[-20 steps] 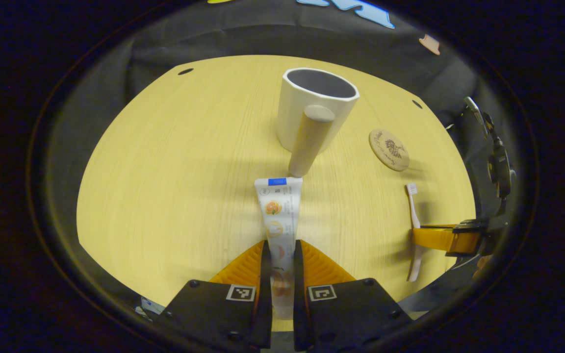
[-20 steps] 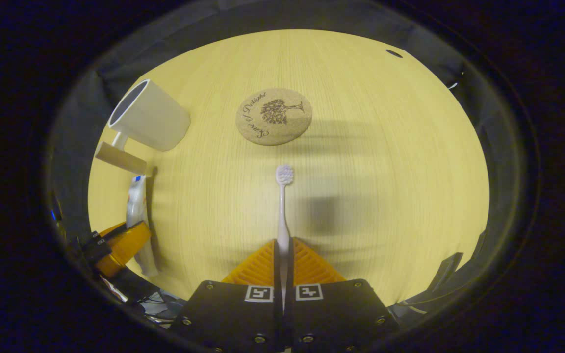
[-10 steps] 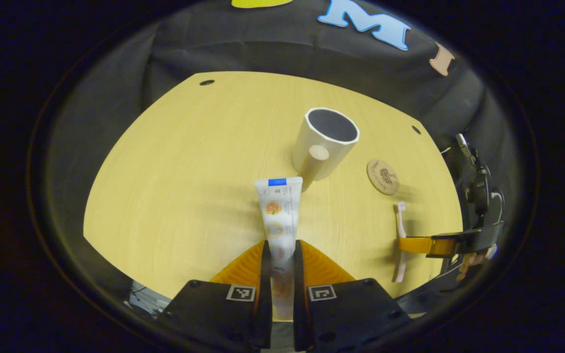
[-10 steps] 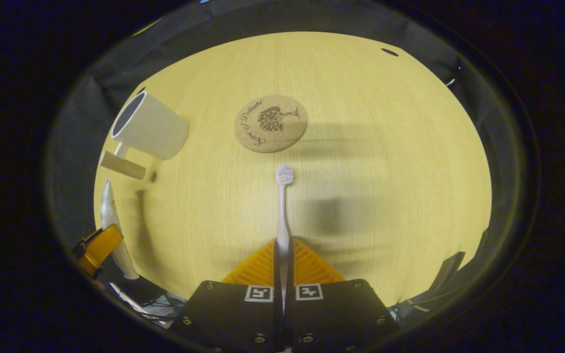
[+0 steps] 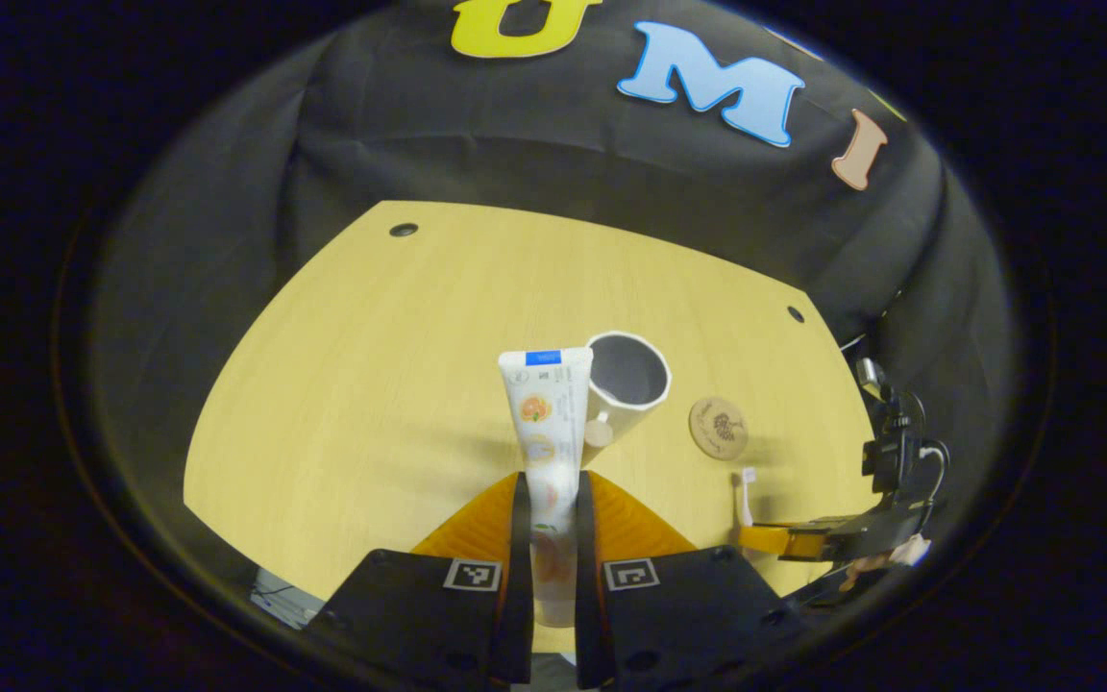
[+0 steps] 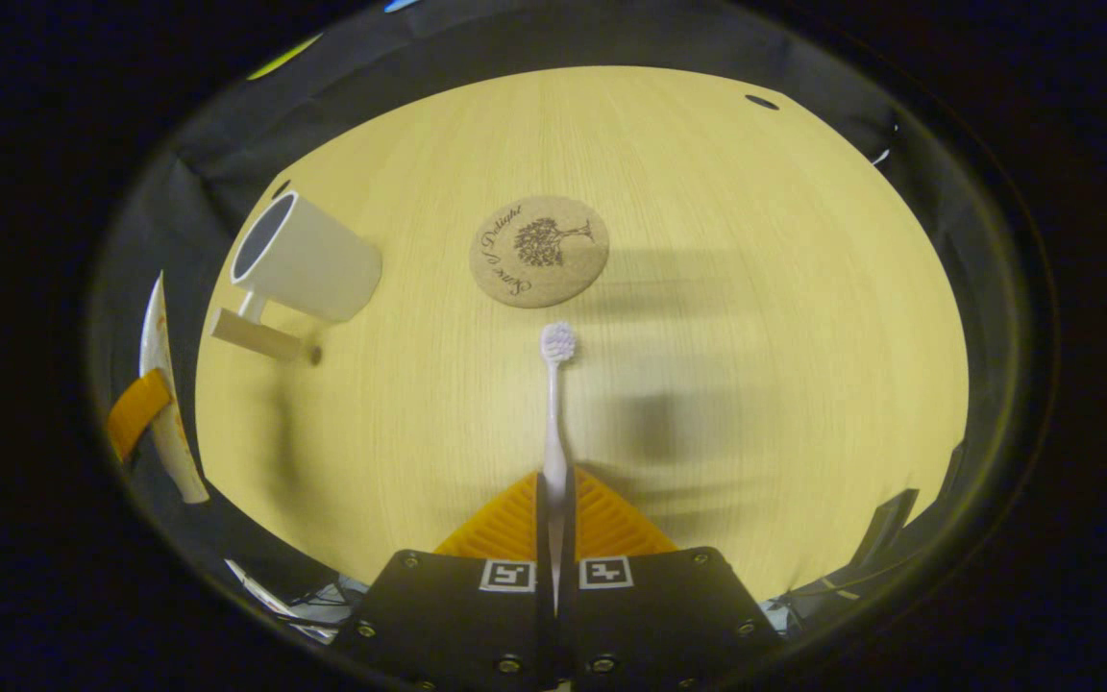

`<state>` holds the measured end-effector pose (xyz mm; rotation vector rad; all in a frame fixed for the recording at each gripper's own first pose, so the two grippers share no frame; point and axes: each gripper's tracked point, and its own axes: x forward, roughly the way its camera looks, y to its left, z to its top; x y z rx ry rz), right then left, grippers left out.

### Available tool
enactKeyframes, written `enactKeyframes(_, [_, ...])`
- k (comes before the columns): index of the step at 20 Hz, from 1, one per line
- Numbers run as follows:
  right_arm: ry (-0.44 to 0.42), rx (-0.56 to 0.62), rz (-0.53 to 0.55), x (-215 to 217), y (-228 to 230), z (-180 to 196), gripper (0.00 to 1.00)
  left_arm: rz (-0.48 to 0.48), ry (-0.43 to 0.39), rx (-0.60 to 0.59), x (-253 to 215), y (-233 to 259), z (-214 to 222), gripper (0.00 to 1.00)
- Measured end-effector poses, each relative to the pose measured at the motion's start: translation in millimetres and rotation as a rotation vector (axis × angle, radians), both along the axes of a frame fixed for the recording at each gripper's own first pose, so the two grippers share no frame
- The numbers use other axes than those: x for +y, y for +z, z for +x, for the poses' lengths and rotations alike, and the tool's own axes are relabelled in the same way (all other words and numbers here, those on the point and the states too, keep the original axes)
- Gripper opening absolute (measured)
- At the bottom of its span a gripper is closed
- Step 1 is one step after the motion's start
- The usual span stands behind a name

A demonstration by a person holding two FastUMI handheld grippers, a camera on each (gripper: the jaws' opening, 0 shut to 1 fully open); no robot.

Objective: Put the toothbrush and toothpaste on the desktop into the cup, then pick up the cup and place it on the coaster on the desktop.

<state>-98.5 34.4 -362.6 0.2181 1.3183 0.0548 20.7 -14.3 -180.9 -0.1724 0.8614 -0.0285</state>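
Note:
My left gripper (image 5: 548, 485) is shut on a white toothpaste tube (image 5: 546, 423), held high above the desk, its flat end pointing forward beside the rim of the white cup (image 5: 628, 384) far below. The cup's handle faces me. A round cork coaster (image 5: 718, 428) lies right of the cup. My right gripper (image 6: 553, 481) is shut on the handle of a white toothbrush (image 6: 554, 404), bristles forward, just short of the coaster (image 6: 539, 251). The cup (image 6: 308, 261) stands to its left. At the far left, the toothpaste tube (image 6: 161, 404) hangs in the other gripper's orange fingers (image 6: 135, 413).
The yellow wooden desk (image 5: 371, 404) has small dark holes near its back corners (image 5: 404, 230). Black cloth walls stand behind it. The right gripper with the toothbrush (image 5: 748, 490) hovers at the desk's right edge in the left gripper view.
My left gripper has risen well above the desk with the toothpaste, so the cup and coaster look smaller and lower. The right gripper holds the toothbrush almost still.

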Motion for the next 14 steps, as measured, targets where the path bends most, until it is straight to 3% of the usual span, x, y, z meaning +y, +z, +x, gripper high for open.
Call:
enactKeyframes(9, [-0.048, -0.023, 0.027, -5, 11, 6, 0.02, 0.024, -0.098, -0.096, -18, 36, 75, 0.25])
enactKeyframes(14, [-0.09, -0.042, 0.041, -14, 20, 8, 0.02, 0.015, -0.153, -0.09, -27, 13, 108, 0.24])
